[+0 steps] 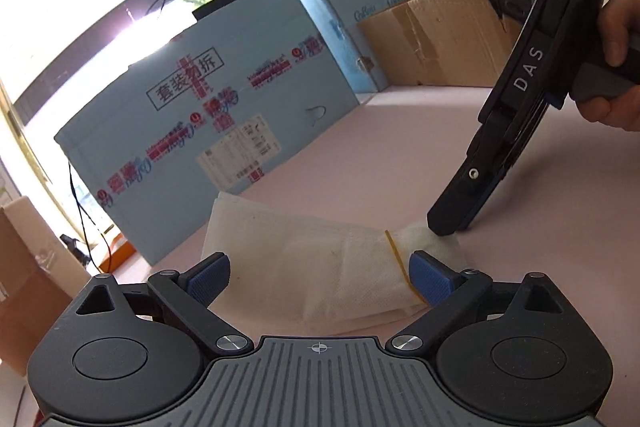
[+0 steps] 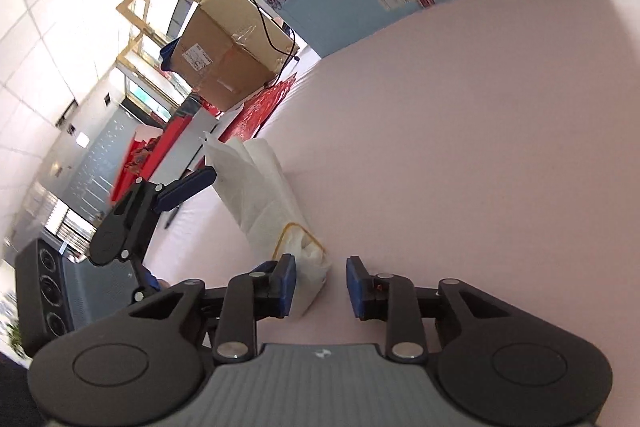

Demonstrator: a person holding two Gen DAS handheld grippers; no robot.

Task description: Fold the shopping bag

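A white non-woven shopping bag [image 1: 312, 271] lies folded into a long strip on the pink table [image 1: 360, 155], with a yellow rubber band [image 1: 394, 255] round its right end. My left gripper [image 1: 320, 279] is open wide, its blue pads either side of the strip and apart from it. My right gripper [image 1: 440, 227] comes down from the upper right onto the banded end. In the right wrist view that bag end [image 2: 308, 263] stands between the right gripper's [image 2: 320, 285] fingers, against the left pad and clear of the right one. The left gripper [image 2: 172, 231] shows open beside the bag.
Large blue cartons [image 1: 192, 131] wall off the back of the table, with a brown cardboard box [image 1: 432, 39] at the back right. A person's hand [image 1: 616, 67] holds the right gripper. Off the table's edge stand another brown box [image 2: 224, 47] and red items [image 2: 256, 115].
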